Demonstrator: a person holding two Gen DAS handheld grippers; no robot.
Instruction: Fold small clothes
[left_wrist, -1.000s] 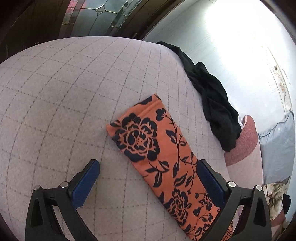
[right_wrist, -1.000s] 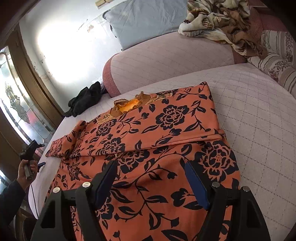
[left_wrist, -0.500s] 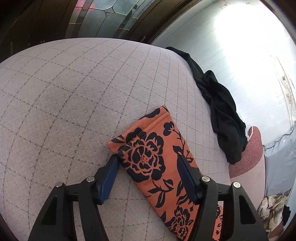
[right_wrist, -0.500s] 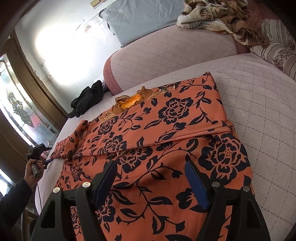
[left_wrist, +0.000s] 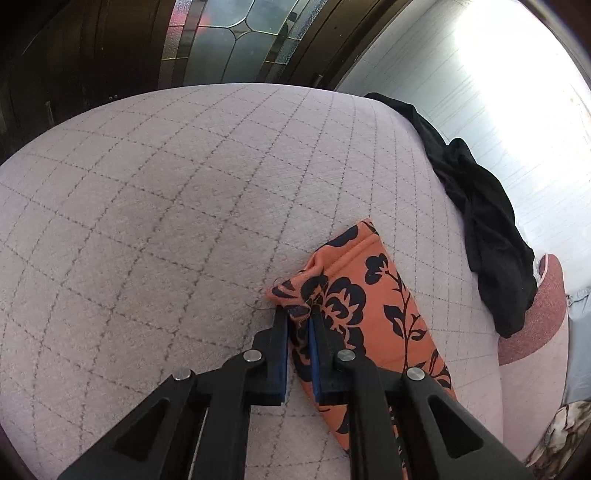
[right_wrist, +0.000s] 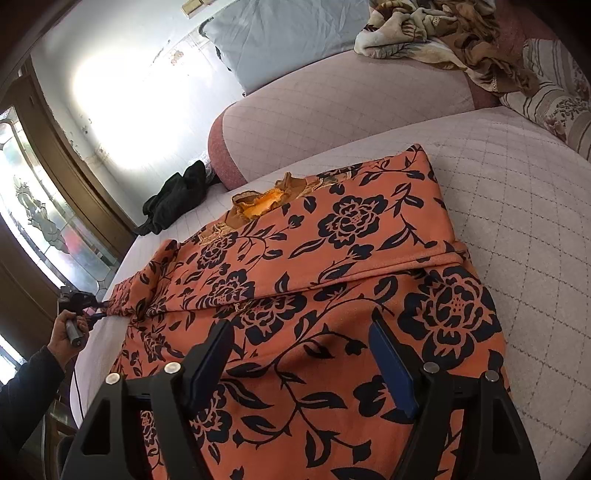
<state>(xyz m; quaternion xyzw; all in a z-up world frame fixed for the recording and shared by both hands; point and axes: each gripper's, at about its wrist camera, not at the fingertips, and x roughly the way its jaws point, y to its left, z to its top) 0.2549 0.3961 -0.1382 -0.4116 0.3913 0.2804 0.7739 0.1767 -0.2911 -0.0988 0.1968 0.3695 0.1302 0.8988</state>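
Note:
An orange garment with black flowers (right_wrist: 332, 240) lies spread on the quilted pink bed (right_wrist: 517, 206), one sleeve folded across its body. In the left wrist view its other sleeve (left_wrist: 373, 295) stretches toward the bed's edge. My left gripper (left_wrist: 299, 314) is closing its jaws on the near corner of the cuff, and the blue pads pinch bunched cloth. In the right wrist view that gripper (right_wrist: 79, 297) shows far left, held by a hand (right_wrist: 68, 328). My right gripper (right_wrist: 299, 332) hovers open over the garment's lower body, with nothing between its pads.
A crumpled black garment (left_wrist: 487, 229) lies near the bed's far edge by the white wall. A padded pink headboard (right_wrist: 332, 110) carries a pale blue pillow (right_wrist: 288, 37) and a patterned blanket (right_wrist: 443, 29). Dark wooden doors with leaded glass (left_wrist: 229, 37) stand beyond the bed.
The left gripper moved forward to the sleeve's end and closed from wide open onto the cuff corner, bunching the cloth. The right gripper kept its place and stayed open.

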